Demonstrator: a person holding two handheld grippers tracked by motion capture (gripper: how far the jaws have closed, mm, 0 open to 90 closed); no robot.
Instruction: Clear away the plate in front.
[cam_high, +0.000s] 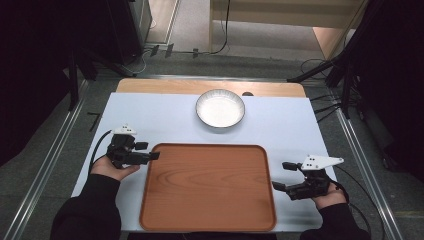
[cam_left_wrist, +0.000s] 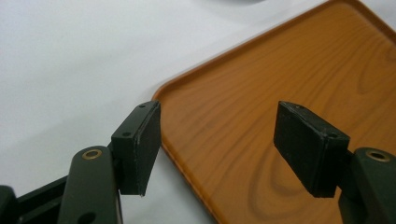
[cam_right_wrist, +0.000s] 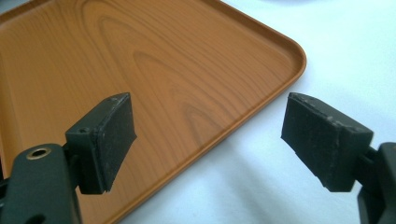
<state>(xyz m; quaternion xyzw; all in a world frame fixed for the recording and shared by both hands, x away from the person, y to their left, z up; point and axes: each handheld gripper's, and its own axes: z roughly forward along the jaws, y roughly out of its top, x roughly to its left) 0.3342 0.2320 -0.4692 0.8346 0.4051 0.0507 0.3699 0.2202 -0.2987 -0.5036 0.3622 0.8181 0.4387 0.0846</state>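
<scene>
A brown wooden tray (cam_high: 207, 187) lies empty on the white table cover (cam_high: 165, 120), close to the front edge. My left gripper (cam_high: 148, 151) hovers at the tray's far left corner with its jaws wide apart and nothing pressed between them. In the left gripper view the tray (cam_left_wrist: 289, 60) has its corner rim running between the pads of the left gripper (cam_left_wrist: 217, 121). My right gripper (cam_high: 281, 175) is open at the tray's right edge. In the right gripper view the tray (cam_right_wrist: 140, 46) has its rounded corner between the pads of the right gripper (cam_right_wrist: 210, 112), untouched.
A round white bowl (cam_high: 220, 108) with a metal rim stands on the cover beyond the tray. A strip of bare wooden tabletop (cam_high: 165, 86) shows at the far edge. Metal rails (cam_high: 55, 150) flank the table, and cables lie on the floor.
</scene>
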